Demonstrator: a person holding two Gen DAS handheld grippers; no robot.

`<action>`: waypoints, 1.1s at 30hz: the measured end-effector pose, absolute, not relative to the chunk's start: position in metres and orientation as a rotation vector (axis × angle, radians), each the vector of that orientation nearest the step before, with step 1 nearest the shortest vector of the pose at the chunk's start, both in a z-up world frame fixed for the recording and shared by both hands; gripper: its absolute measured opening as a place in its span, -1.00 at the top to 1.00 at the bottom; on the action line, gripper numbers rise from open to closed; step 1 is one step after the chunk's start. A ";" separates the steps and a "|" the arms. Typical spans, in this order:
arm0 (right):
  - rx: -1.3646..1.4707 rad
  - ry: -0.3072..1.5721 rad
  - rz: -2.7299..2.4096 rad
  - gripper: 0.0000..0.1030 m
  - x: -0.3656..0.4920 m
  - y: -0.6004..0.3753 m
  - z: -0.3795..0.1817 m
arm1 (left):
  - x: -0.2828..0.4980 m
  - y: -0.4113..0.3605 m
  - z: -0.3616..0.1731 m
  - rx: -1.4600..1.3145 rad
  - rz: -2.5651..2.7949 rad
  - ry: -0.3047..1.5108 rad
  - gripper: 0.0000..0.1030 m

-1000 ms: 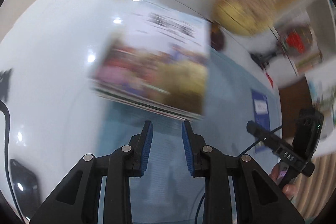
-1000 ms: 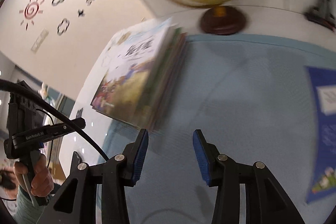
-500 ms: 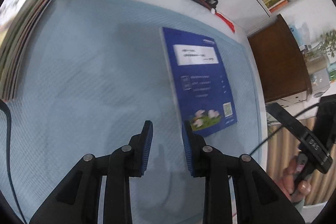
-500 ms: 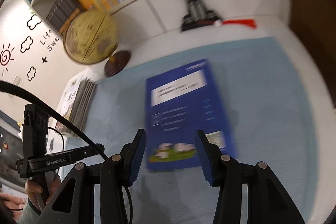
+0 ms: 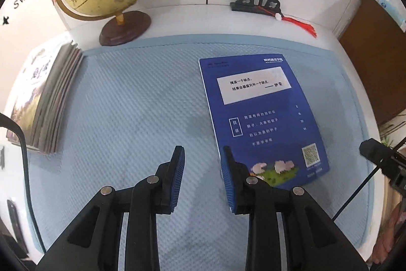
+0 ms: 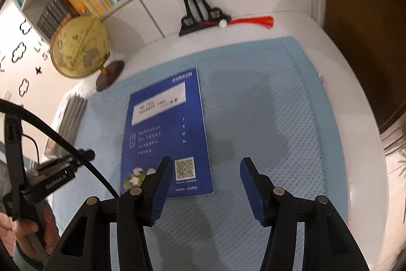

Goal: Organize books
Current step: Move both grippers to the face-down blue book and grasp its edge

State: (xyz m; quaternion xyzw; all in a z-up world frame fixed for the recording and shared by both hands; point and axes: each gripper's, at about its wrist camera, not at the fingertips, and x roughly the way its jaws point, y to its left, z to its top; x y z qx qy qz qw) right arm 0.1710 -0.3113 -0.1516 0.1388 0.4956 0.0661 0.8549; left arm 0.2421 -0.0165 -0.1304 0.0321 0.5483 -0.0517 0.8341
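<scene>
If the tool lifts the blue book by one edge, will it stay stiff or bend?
The blue book looks thin and lies flat on the mat, so it will probably sag if lifted by one edge. Its cover seems glossy, so it may slip. It is likely light.

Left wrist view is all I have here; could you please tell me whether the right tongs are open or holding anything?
Observer: The right tongs are open wide and empty.
Operator: Thank you. Where do they sit relative to the blue book?
Observer: Their left finger appears over the near edge of the blue book, beside its QR code; the other finger is over the bare mat.
Operator: Is the left hand in sight?
Observer: Yes, the left hand wraps a black handle at the right wrist view's lower left.
</scene>
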 end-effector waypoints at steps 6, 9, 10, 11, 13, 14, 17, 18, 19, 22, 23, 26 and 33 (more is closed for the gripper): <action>0.258 1.103 0.158 -0.05 0.191 -0.304 -0.173 | 0.252 -0.029 -0.137 0.123 -0.077 1.159 0.49; 0.259 1.123 0.171 -0.05 0.199 -0.302 -0.181 | 0.258 -0.031 -0.140 0.128 -0.080 1.165 0.49; 0.258 1.128 0.174 -0.05 0.202 -0.301 -0.183 | 0.260 -0.031 -0.141 0.130 -0.080 1.167 0.49; 0.258 1.134 0.178 -0.05 0.205 -0.300 -0.186 | 0.261 -0.032 -0.143 0.131 -0.080 1.170 0.49; 0.261 1.144 0.184 -0.05 0.208 -0.299 -0.191 | 0.264 -0.032 -0.146 0.133 -0.083 1.176 0.49; 0.260 1.149 0.187 -0.05 0.210 -0.297 -0.194 | 0.266 -0.031 -0.148 0.133 -0.086 1.181 0.49; 0.254 1.162 0.193 -0.05 0.214 -0.294 -0.200 | 0.269 -0.030 -0.155 0.129 -0.087 1.198 0.49; 0.254 1.165 0.194 -0.05 0.215 -0.293 -0.202 | 0.270 -0.030 -0.158 0.130 -0.088 1.206 0.49; 0.257 1.168 0.197 -0.05 0.215 -0.292 -0.204 | 0.271 -0.030 -0.161 0.130 -0.088 1.212 0.49; 0.284 1.172 0.201 -0.05 0.218 -0.292 -0.210 | 0.274 -0.029 -0.173 0.131 -0.090 1.235 0.49; 0.297 1.171 0.197 -0.05 0.219 -0.292 -0.212 | 0.274 -0.029 -0.180 0.127 -0.089 1.255 0.48; 0.310 1.157 0.201 -0.05 0.221 -0.291 -0.214 | 0.270 -0.029 -0.181 0.110 -0.093 1.231 0.48; 0.282 1.165 0.231 -0.05 0.222 -0.279 -0.216 | 0.264 -0.035 -0.179 0.131 -0.091 1.223 0.48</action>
